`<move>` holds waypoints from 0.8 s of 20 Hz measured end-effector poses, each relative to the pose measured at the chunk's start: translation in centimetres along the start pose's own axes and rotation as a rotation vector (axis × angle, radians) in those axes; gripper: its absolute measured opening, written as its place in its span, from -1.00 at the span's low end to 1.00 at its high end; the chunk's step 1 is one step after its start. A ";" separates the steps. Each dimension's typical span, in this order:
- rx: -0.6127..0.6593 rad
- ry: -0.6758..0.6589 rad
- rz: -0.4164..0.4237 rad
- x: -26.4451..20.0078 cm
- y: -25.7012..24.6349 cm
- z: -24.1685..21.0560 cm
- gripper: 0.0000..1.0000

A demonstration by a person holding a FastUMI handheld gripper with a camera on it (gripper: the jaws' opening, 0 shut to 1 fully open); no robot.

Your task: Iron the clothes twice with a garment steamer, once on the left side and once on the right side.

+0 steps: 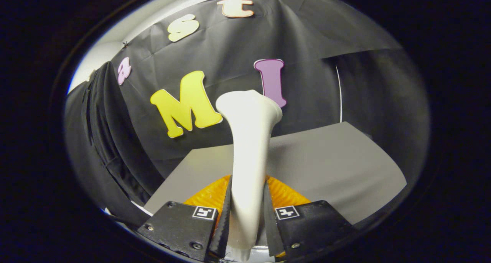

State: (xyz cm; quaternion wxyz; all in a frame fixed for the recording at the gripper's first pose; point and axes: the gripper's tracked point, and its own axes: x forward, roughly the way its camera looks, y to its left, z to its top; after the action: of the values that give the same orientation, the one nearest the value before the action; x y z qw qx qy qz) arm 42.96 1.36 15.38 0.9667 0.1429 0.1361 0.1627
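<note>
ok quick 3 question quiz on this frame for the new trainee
1. True or false: both fingers press on the white garment steamer.
2. What hangs off to the steamer's side? A) dark clothes B) a red towel C) a white curtain
3. What colour is the ridged thing showing behind the gripper on the grey table?

Key: 1 true. 2 A. 3 orange.

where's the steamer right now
In the gripper view, the white garment steamer stands clamped between the jaws, rising over the grey table; dark clothes hang off left.
</note>
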 end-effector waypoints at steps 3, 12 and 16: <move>-0.007 -0.018 0.004 -2.1 2.1 0.3 -0.18; -0.046 -0.211 -0.001 -11.1 14.2 3.0 -0.18; -0.075 -0.291 0.029 -14.5 21.8 3.8 -0.18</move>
State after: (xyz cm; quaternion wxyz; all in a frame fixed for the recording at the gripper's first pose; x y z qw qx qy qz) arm 24.90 15.10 29.02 0.9785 0.1304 -0.0135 0.1591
